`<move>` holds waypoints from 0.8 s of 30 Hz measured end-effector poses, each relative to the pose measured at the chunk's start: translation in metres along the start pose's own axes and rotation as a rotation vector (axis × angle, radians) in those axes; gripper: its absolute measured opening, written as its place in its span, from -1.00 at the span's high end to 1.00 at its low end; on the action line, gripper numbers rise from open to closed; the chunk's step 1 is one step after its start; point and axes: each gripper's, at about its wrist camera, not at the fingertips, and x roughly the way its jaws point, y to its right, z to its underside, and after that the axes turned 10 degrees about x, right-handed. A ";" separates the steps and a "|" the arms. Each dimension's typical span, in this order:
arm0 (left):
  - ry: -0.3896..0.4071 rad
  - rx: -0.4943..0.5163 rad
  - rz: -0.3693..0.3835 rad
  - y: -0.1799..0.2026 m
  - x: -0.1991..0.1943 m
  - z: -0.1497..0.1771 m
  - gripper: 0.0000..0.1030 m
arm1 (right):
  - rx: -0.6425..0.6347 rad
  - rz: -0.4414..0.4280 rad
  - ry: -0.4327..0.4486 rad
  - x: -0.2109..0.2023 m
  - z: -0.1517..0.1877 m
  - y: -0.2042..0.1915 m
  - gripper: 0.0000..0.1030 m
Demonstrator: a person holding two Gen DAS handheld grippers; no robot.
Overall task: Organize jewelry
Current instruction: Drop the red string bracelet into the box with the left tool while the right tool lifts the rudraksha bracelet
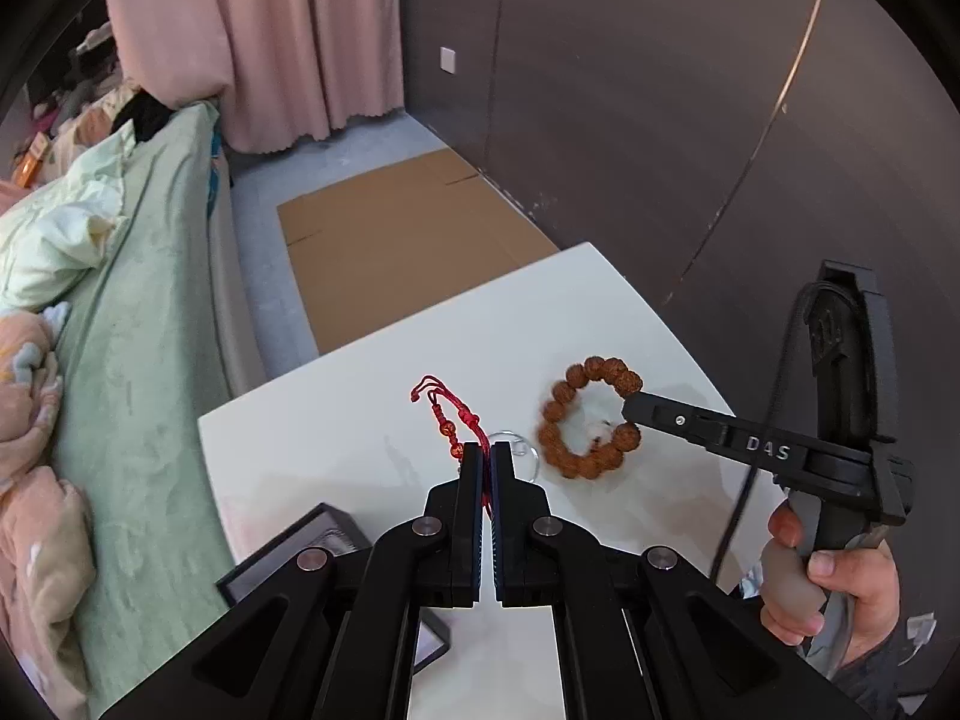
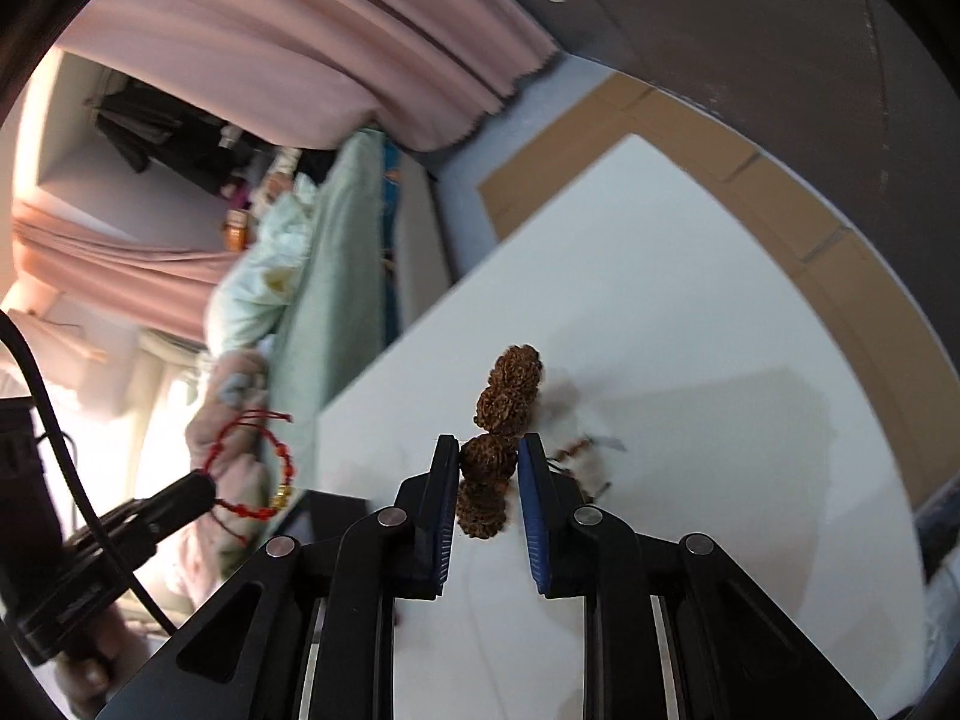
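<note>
We're clamping the red cord bracelet (image 1: 454, 427) in the left gripper (image 1: 487, 456); right gripper (image 2: 489, 459), at 3 o'clock, is pinching the brown bead bracelet (image 2: 501, 420) over the white table (image 2: 690, 312).

Dark grey wall (image 1: 630, 120), pink curtain (image 1: 270, 42), green-covered bed (image 1: 150, 312), flattened cardboard (image 1: 396, 252) on grey floor (image 1: 258, 276)

We are looking at a white table (image 1: 336, 420) standing beside a bed draped in a green sheet (image 1: 150, 312). A pink curtain (image 1: 270, 30) is hanging behind it, flattened cardboard (image 1: 390, 240) is lying on the floor, and a dark wall (image 1: 660, 90) is running alongside.
</note>
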 end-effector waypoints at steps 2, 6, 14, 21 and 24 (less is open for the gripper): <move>0.007 -0.009 -0.007 -0.006 -0.005 0.002 0.96 | -0.016 -0.034 0.007 0.000 0.005 -0.011 0.58; 0.019 -0.030 -0.016 -0.018 -0.016 0.008 0.96 | -0.044 -0.101 0.020 -0.003 0.014 -0.028 0.59; 0.007 -0.071 -0.030 -0.040 -0.025 0.028 0.96 | -0.081 -0.256 0.029 0.001 0.024 -0.065 0.58; -0.016 -0.135 -0.027 -0.062 -0.022 0.057 0.96 | -0.131 -0.334 0.004 0.011 0.041 -0.092 0.58; -0.037 -0.182 0.001 -0.072 -0.019 0.070 0.95 | -0.159 -0.355 -0.025 0.020 0.050 -0.106 0.59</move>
